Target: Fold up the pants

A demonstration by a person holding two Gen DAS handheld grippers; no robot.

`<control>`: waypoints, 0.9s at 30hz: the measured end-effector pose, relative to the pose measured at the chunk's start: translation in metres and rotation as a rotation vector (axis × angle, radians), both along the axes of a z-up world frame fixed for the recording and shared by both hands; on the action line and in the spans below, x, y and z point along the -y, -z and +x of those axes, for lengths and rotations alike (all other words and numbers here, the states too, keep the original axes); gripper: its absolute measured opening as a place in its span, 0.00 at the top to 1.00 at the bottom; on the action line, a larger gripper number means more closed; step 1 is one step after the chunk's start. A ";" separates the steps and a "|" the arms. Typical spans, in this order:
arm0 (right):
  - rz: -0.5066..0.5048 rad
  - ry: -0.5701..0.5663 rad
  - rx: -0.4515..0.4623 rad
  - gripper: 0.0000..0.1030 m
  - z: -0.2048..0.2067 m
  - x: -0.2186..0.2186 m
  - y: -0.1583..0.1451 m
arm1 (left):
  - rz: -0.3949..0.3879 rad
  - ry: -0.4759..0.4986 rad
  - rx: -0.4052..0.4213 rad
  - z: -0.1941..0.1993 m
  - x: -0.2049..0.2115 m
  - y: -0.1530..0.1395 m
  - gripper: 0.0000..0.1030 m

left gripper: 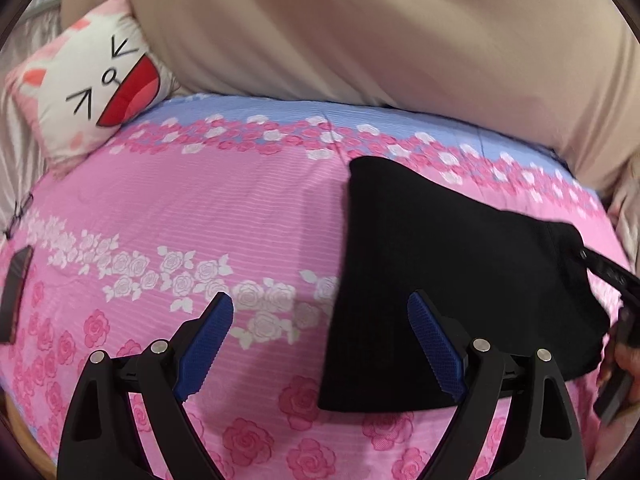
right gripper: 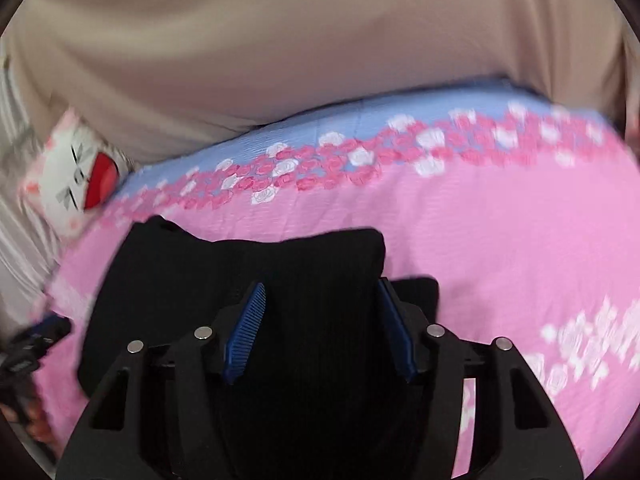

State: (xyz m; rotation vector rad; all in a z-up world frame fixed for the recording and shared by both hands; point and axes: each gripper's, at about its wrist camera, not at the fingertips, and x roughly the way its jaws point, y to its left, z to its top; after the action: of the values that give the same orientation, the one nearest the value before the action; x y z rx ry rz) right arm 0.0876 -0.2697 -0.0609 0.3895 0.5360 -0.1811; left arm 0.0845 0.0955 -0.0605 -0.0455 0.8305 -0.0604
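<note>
— Pants (right gripper: 224,300), black and folded, lay on the floral bedsheet (left gripper: 240,216). Which hand-held gripper sat nearer?
— Right hand-held gripper (right gripper: 322,330), jaws parted over them, gripping nothing. Left hand-held gripper (left gripper: 320,344) gaped empty; pants lay to its right.

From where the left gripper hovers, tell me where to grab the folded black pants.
Probably the near-left corner of the black pants, approached from the left gripper side: the layers end in a clean straight edge on the pink sheet, with open bedding beside it.
</note>
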 end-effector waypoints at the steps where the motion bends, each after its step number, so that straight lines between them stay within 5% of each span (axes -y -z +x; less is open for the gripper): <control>1: 0.019 -0.011 -0.007 0.46 0.005 0.002 0.002 | 0.008 0.004 0.000 -0.001 0.003 0.001 0.16; 2: 0.049 -0.023 -0.011 0.48 0.007 0.007 0.003 | 0.015 0.004 -0.006 0.000 0.006 0.001 0.16; 4: 0.110 -0.026 -0.024 0.77 0.009 0.016 0.005 | 0.013 -0.001 -0.013 0.001 0.008 0.002 0.16; 9: 0.091 0.047 0.098 0.81 -0.052 0.022 -0.028 | 0.027 -0.014 0.007 -0.001 0.006 -0.003 0.16; 13: 0.123 0.028 -0.057 0.79 -0.027 0.033 0.026 | 0.055 -0.030 -0.016 0.008 0.009 0.012 0.16; 16: 0.213 0.089 0.072 0.77 -0.057 0.044 0.009 | 0.103 -0.059 -0.003 0.011 0.012 0.018 0.16; 18: 0.171 0.129 0.145 0.76 -0.081 0.038 -0.012 | 0.108 -0.061 -0.005 0.008 0.009 0.012 0.16; 21: 0.170 0.015 0.192 0.76 -0.092 0.011 -0.034 | 0.074 -0.054 0.024 0.003 0.006 -0.001 0.16; 23: 0.164 -0.095 0.127 0.78 -0.079 -0.016 -0.024 | 0.060 -0.035 0.037 0.004 0.012 -0.006 0.16; 25: 0.115 -0.074 -0.010 0.84 -0.059 -0.025 0.010 | 0.097 -0.013 0.024 0.011 0.026 0.002 0.16; 27: 0.189 -0.046 0.037 0.95 -0.063 -0.012 0.029 | 0.149 -0.007 -0.006 0.021 0.036 0.020 0.14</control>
State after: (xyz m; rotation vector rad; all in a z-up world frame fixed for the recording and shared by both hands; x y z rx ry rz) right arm 0.0250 -0.2576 -0.0900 0.5628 0.5269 -0.0783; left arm 0.1051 0.0592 -0.0805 0.0915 0.8387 0.0082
